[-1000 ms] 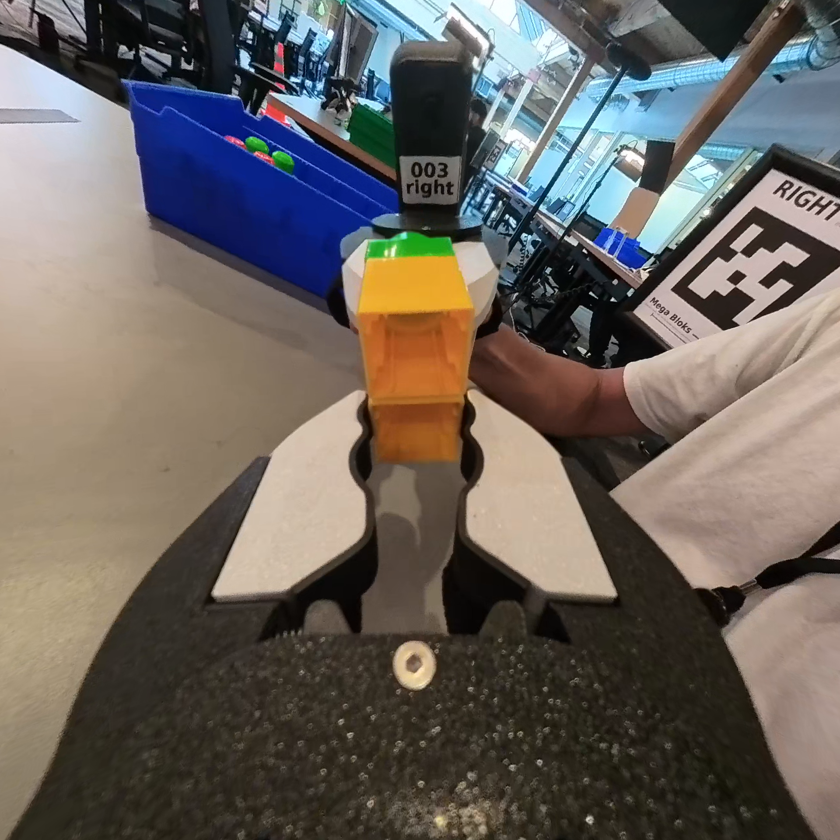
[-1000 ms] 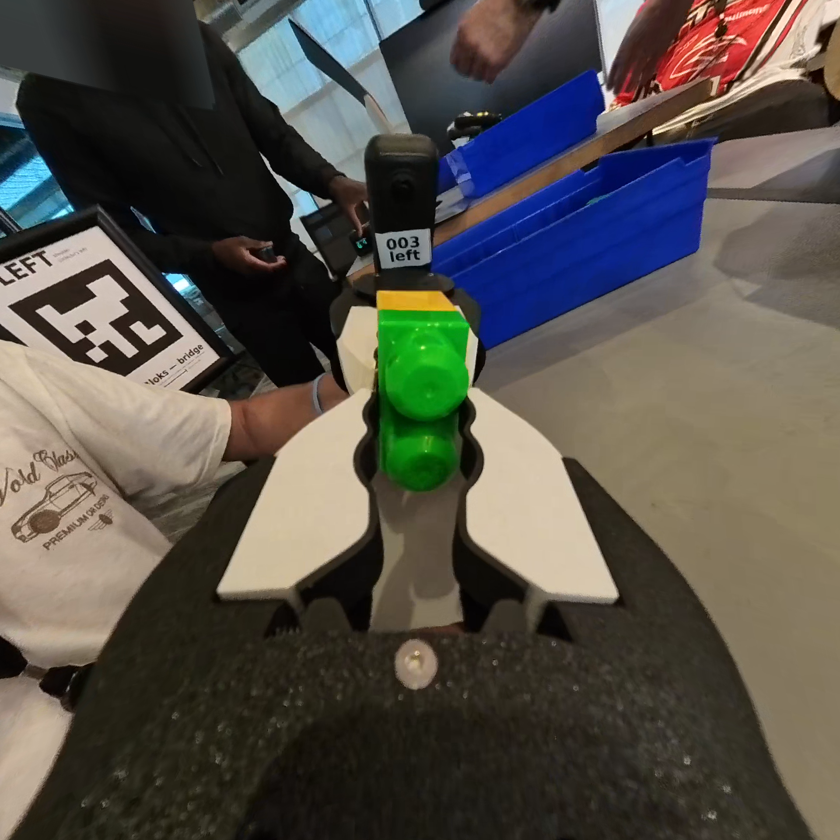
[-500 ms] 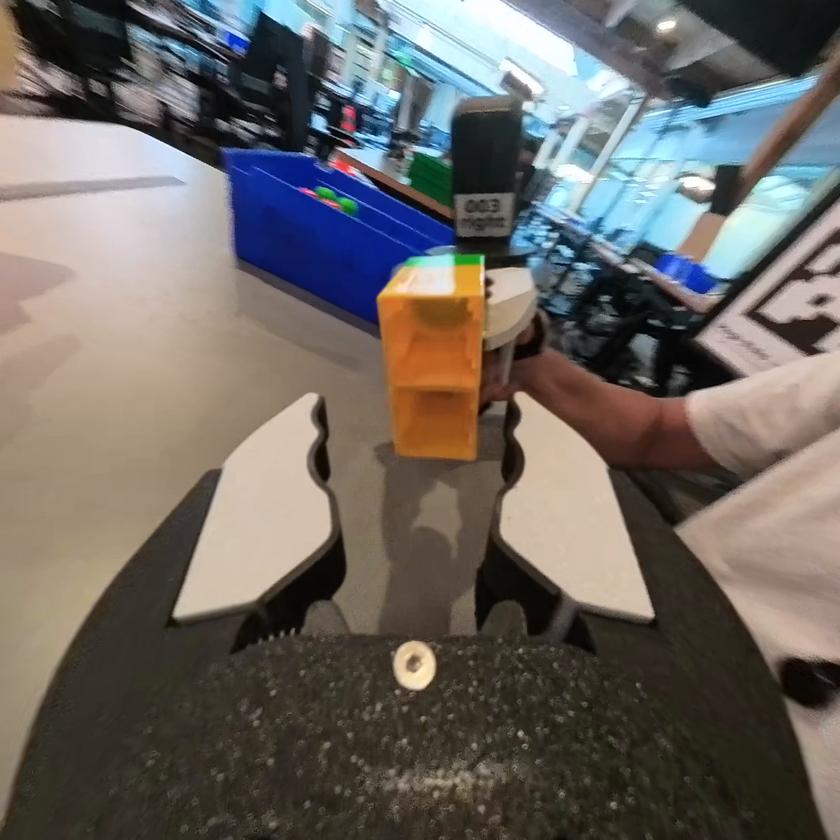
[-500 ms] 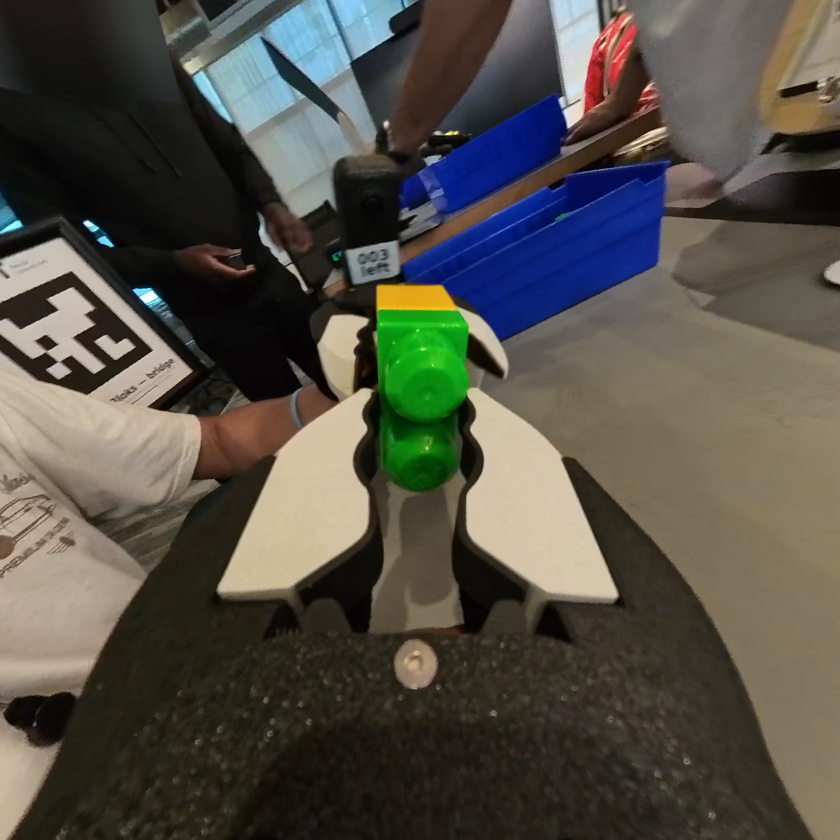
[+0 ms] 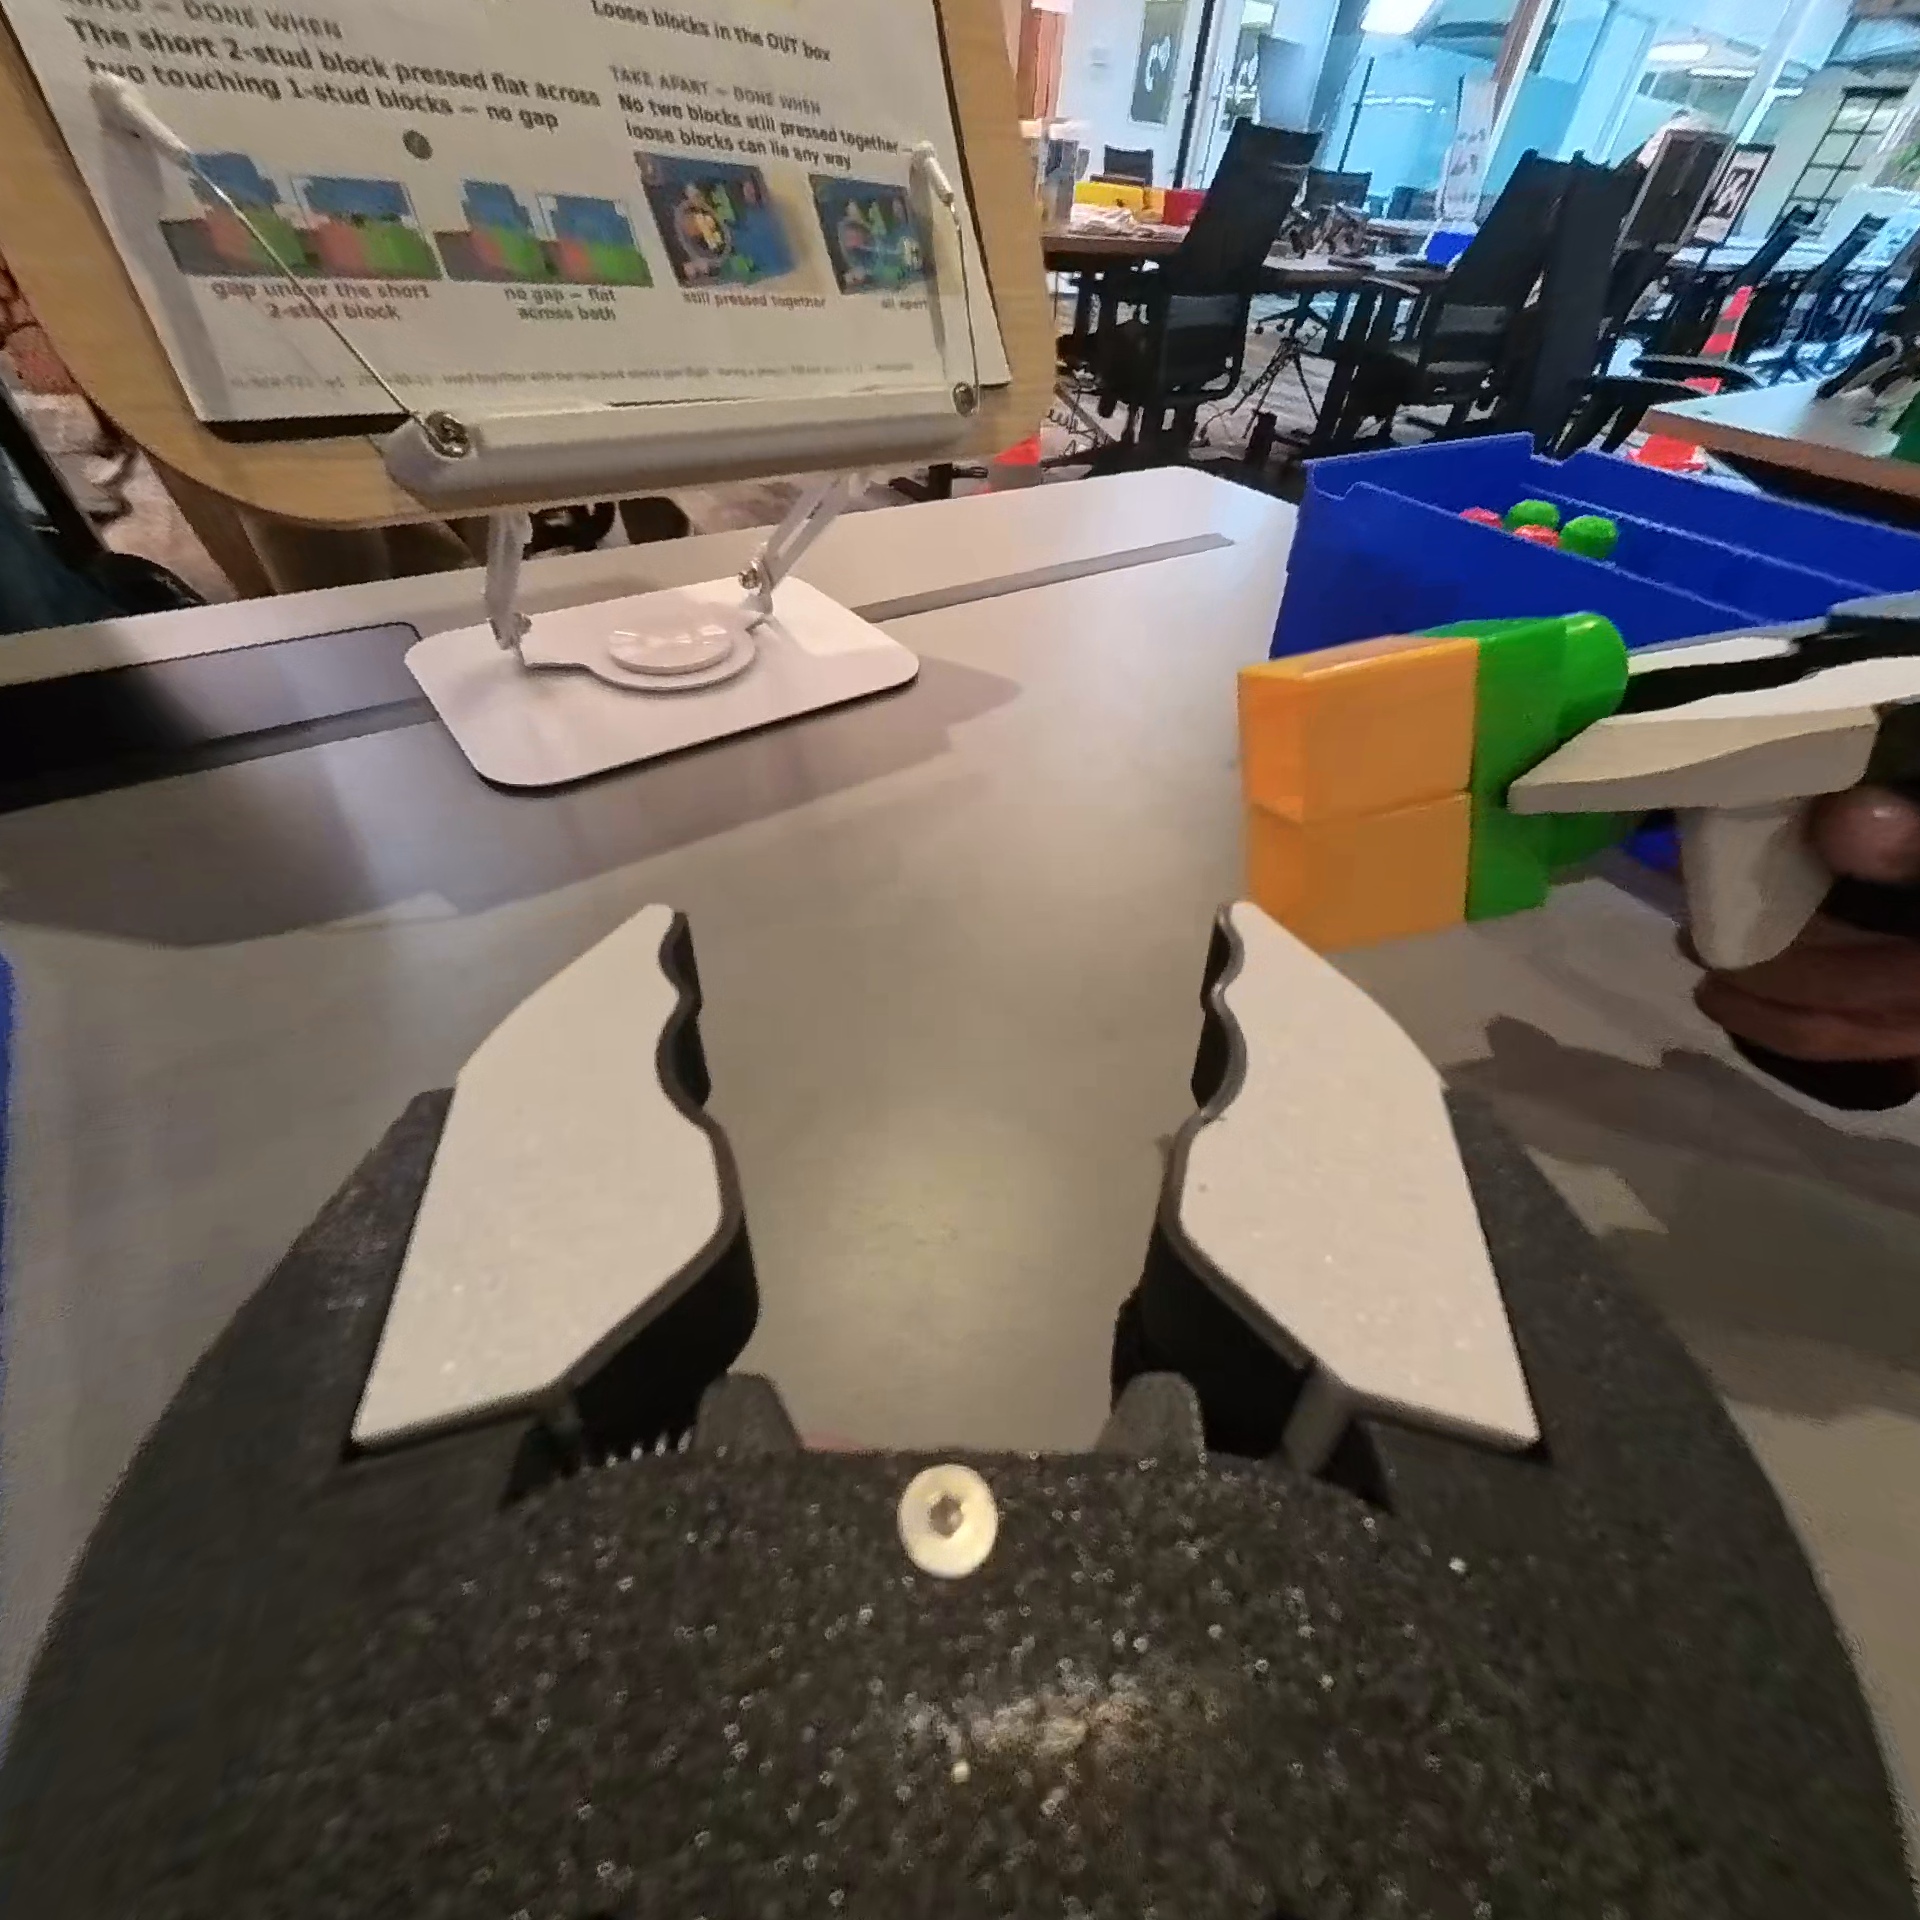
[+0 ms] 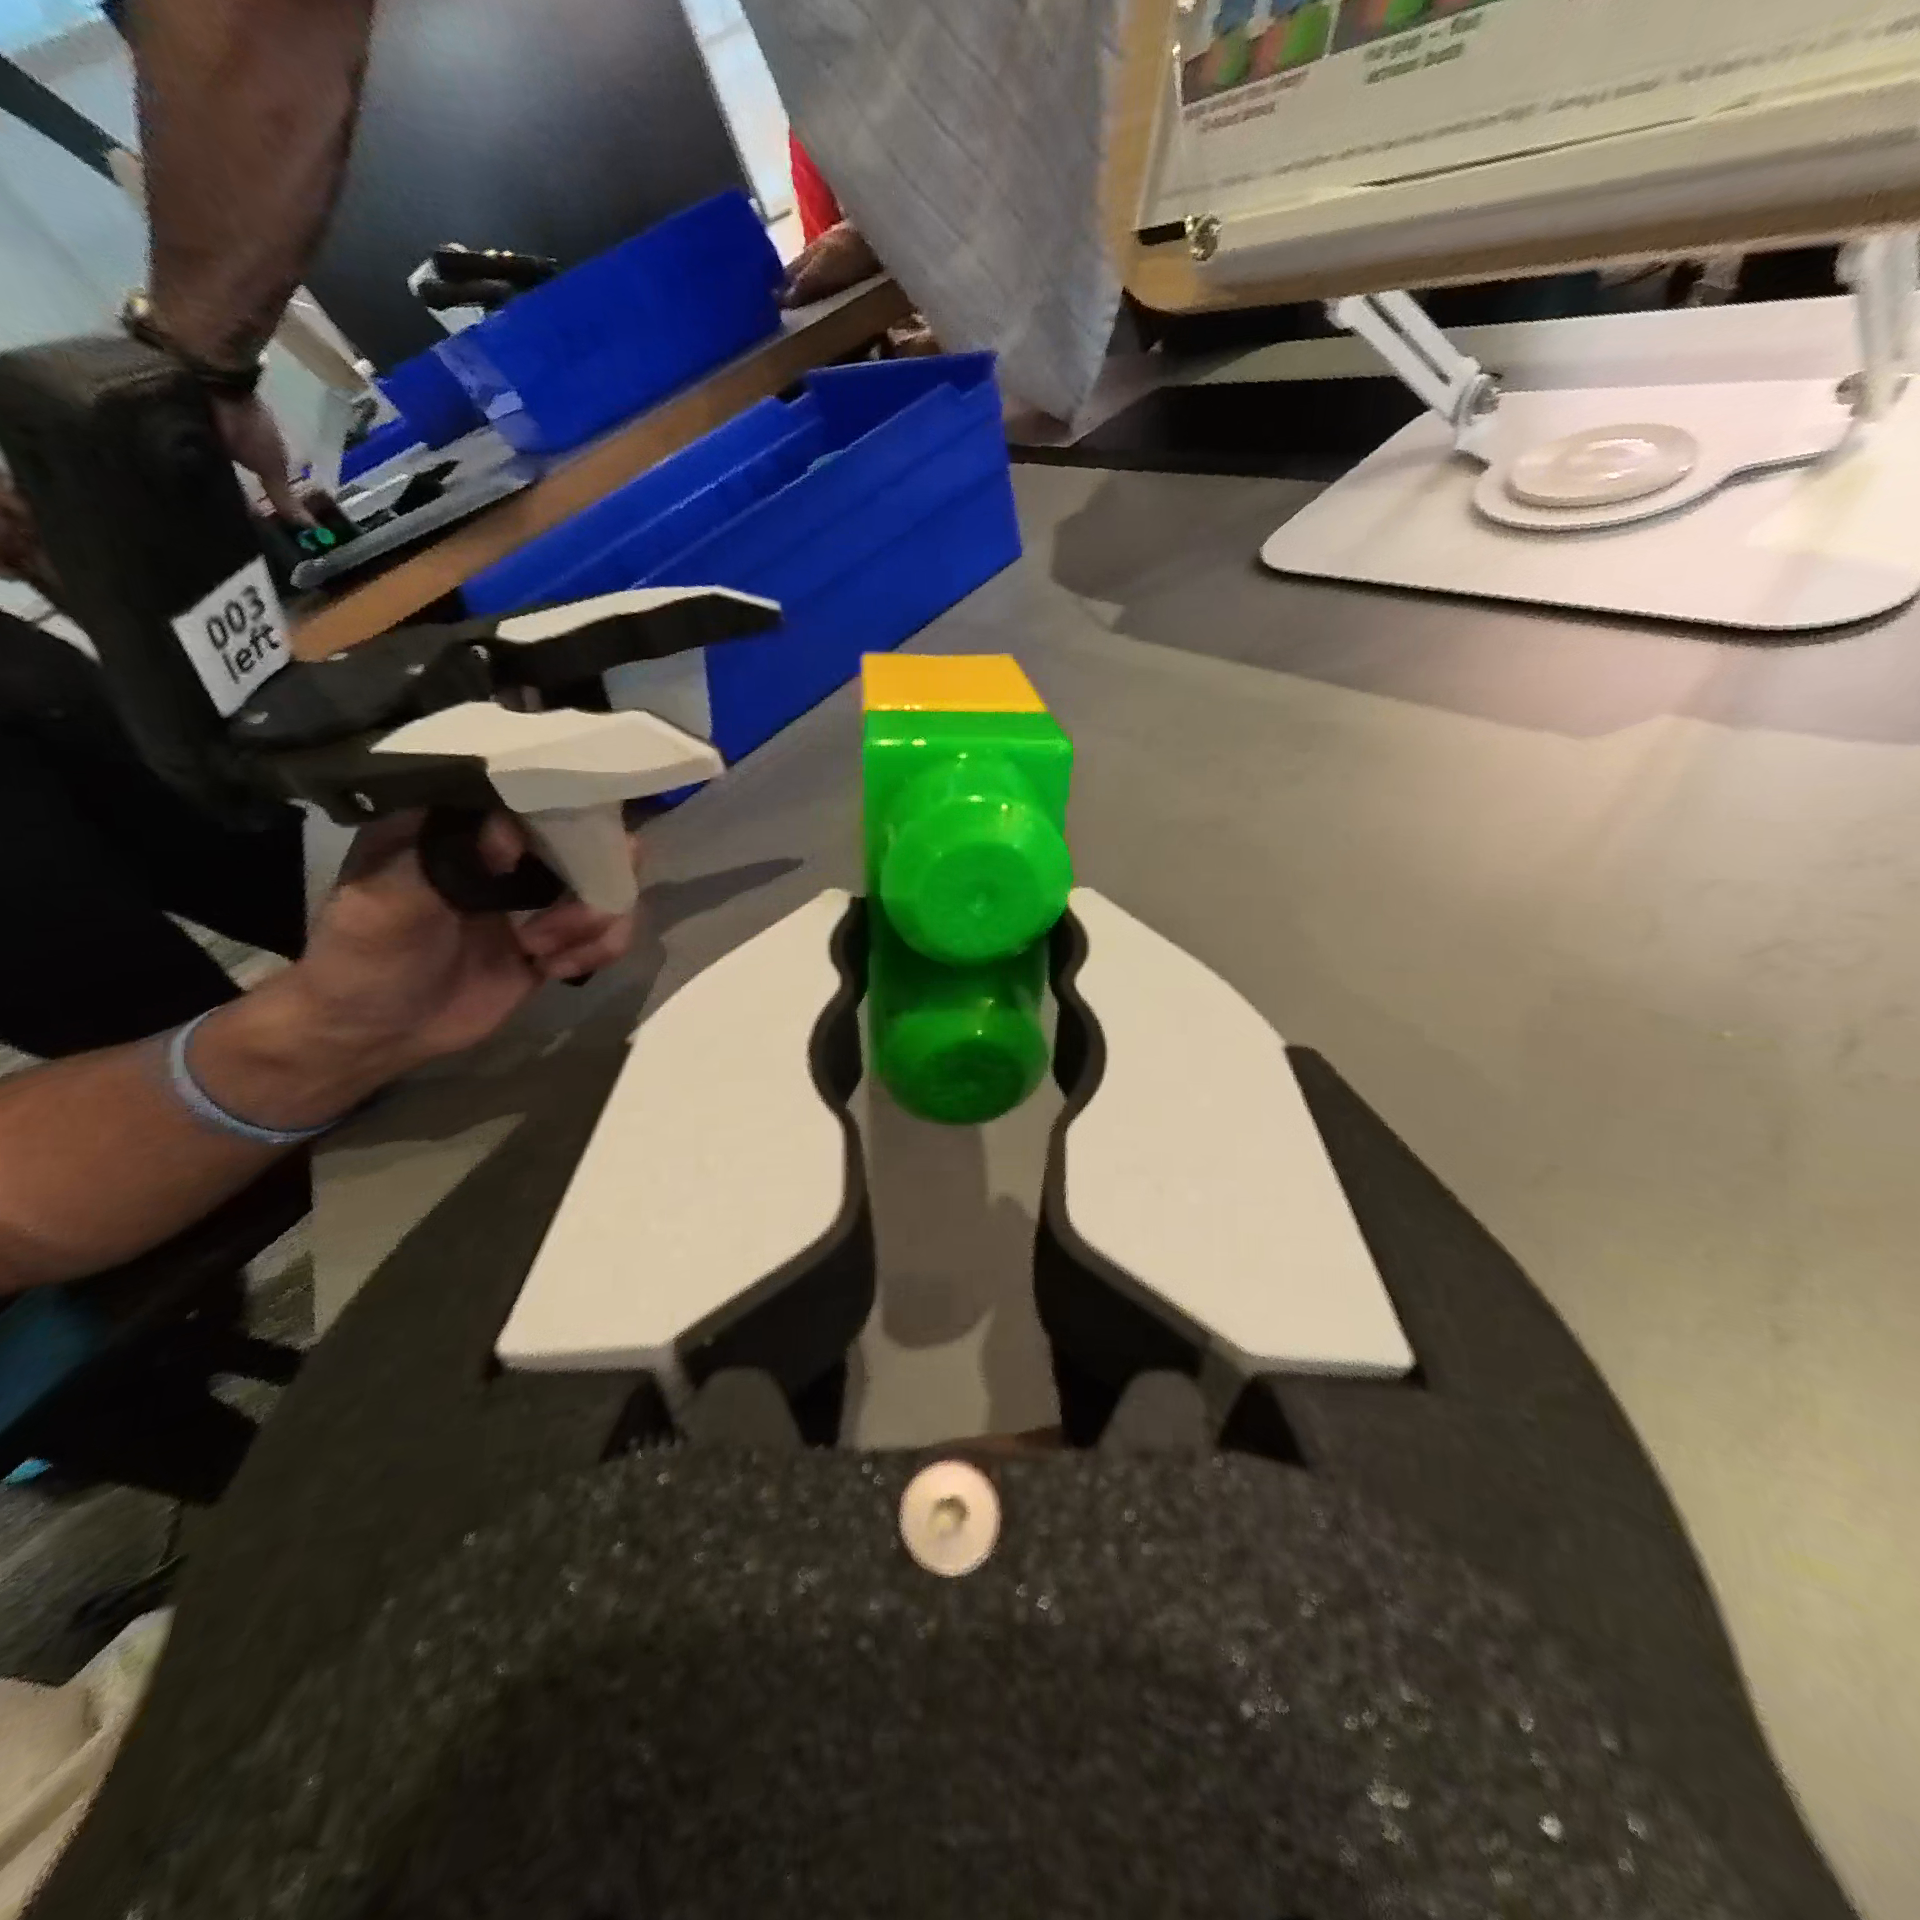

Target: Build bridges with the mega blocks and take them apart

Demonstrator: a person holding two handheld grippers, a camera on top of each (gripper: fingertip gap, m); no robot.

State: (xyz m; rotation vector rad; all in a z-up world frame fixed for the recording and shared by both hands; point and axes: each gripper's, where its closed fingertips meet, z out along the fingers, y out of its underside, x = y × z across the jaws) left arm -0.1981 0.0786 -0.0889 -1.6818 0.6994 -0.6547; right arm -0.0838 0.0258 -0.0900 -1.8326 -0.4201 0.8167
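Right gripper (image 6: 956, 997) clamped on the glossy green block (image 6: 961, 914); left gripper (image 5: 945, 997) spread apart, empty.
Two boxy orange blocks (image 5: 1356, 790) are pressed onto it, at right of the left view, above the smooth grey bench (image 5: 935, 790).

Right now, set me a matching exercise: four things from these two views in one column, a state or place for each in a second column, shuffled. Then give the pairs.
Things
1. left gripper
2. right gripper
3. orange blocks
4. blue bin

States or places
A. holds loose red and green blocks
B. open, nothing between its fingers
C. stuck side by side on the green block, on its far side from the right gripper
D. shut on the green block

Pairs: 1-B, 2-D, 3-C, 4-A
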